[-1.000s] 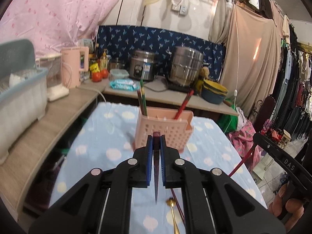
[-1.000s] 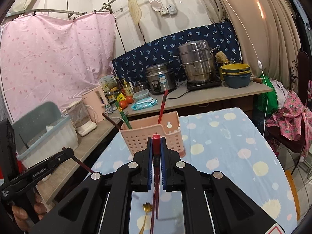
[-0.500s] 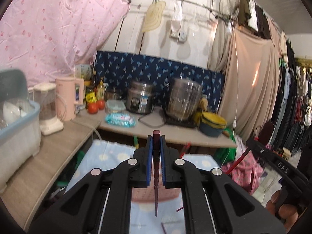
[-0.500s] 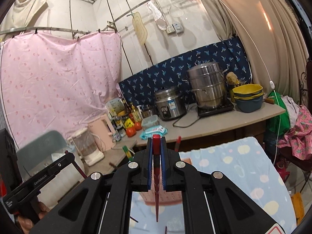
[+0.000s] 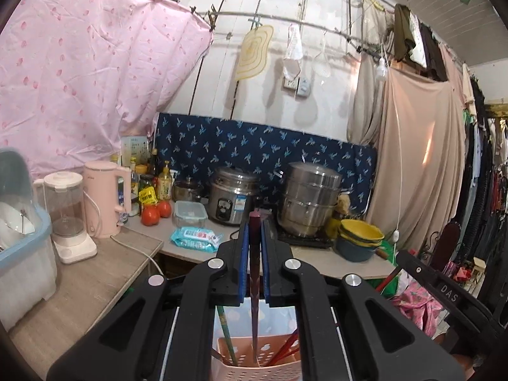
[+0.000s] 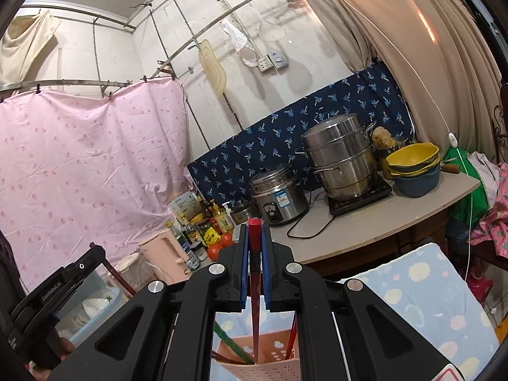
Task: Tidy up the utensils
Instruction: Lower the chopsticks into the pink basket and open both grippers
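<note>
My left gripper (image 5: 254, 225) is shut on a dark maroon chopstick (image 5: 254, 285) that hangs tip-down into the pink perforated utensil basket (image 5: 273, 371) at the bottom of the left wrist view. Green and red chopsticks stand in that basket. My right gripper (image 6: 254, 231) is shut on a red chopstick (image 6: 255, 292), held upright with its tip at the rim of the same basket (image 6: 270, 370). The left gripper's body (image 6: 57, 289) shows at the lower left of the right wrist view.
The basket stands on a table with a light blue spotted cloth (image 6: 422, 292). Behind is a counter (image 5: 317, 257) with a rice cooker (image 5: 233, 200), a steel steamer pot (image 5: 309, 197), stacked bowls (image 5: 360, 238), a pink kettle (image 5: 106, 197), a blender (image 5: 65, 216) and a dish bin (image 5: 19, 241).
Both grippers have risen and tilted up above the basket, so it slid to the bottom of both views. Each chopstick tip now points down into the basket.
</note>
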`<state>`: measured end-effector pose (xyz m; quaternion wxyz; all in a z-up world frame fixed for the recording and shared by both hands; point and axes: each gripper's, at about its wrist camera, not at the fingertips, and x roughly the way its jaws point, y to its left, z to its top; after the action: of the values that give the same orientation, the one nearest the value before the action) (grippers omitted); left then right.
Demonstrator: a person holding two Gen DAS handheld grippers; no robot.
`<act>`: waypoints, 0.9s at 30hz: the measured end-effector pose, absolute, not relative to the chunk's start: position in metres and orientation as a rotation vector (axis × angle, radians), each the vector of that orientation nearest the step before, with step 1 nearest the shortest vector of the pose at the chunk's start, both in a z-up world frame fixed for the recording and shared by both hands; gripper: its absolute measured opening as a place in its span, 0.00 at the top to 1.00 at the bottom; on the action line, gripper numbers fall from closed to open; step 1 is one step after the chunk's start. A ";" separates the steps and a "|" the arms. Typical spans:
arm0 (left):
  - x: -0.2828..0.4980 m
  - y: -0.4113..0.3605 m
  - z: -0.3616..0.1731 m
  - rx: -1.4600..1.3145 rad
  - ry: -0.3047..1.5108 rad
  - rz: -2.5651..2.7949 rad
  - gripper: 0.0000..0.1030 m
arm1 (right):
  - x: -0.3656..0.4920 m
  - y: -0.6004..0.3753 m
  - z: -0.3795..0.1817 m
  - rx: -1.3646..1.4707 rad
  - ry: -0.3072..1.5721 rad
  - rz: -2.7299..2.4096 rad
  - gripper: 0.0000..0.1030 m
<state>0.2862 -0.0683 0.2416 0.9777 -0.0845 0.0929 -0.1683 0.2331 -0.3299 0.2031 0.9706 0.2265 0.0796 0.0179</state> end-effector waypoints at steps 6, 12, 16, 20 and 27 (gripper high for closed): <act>0.308 -0.071 0.208 -0.157 0.262 -0.326 0.93 | 0.261 -0.330 0.170 0.442 0.246 0.016 0.93; 0.318 -0.072 0.185 -0.156 0.317 -0.321 0.93 | 0.272 -0.325 0.144 0.429 0.304 0.007 0.93; 0.320 -0.073 0.177 -0.154 0.338 -0.317 0.92 | 0.274 -0.320 0.136 0.406 0.325 -0.002 0.93; 0.317 -0.073 0.175 -0.147 0.332 -0.301 0.78 | 0.273 -0.319 0.131 0.401 0.331 -0.022 0.91; 0.304 -0.071 0.176 -0.132 0.313 -0.284 0.55 | 0.261 -0.320 0.131 0.404 0.319 -0.034 0.67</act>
<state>0.3045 -0.0710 0.1758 0.9757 -0.0655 0.1550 -0.1406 0.2608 -0.3204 0.1311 0.9670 0.1996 0.1575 -0.0167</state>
